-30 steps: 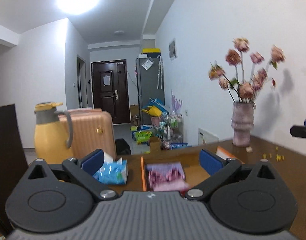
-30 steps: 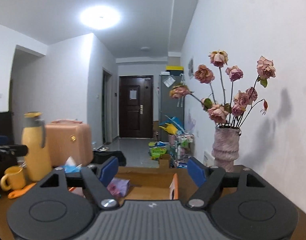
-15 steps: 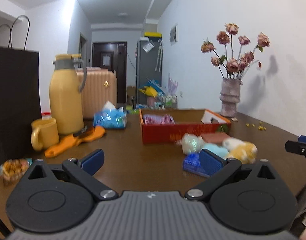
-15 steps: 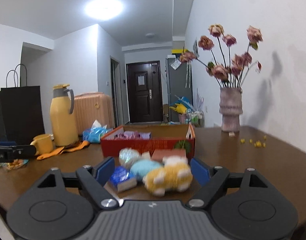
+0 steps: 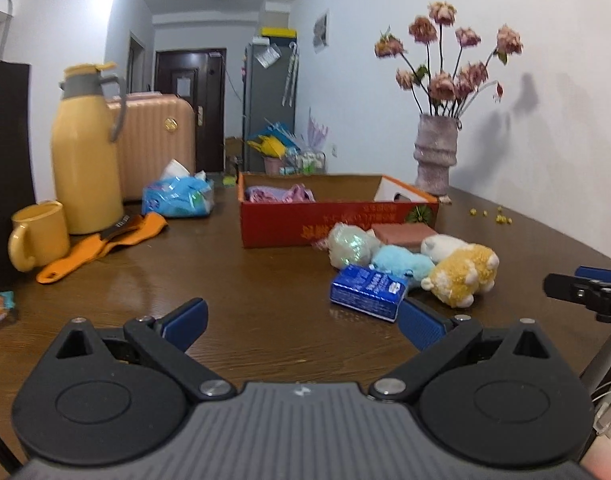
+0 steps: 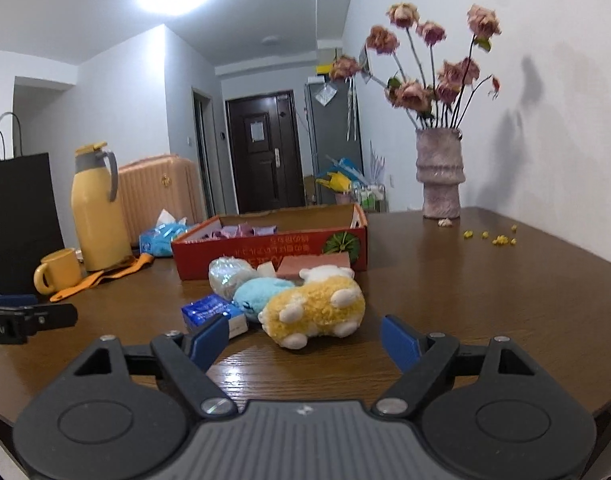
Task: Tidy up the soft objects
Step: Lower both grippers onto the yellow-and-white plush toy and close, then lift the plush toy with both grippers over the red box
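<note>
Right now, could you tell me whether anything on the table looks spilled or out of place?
Yes: small yellow bits lie scattered on the table near the vase, like fallen crumbs or petals. The plush toys also lie heaped outside the red box.

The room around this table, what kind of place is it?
Most likely a lived-in flat: an entrance door down the hall, a suitcase and a vase of dried roses on the wooden table.

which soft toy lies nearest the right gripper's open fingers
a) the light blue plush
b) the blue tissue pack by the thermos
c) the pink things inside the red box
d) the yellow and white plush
d: in the right wrist view the yellow and white plush lies on the table just ahead of the open right gripper, with the light blue plush behind it.
</note>
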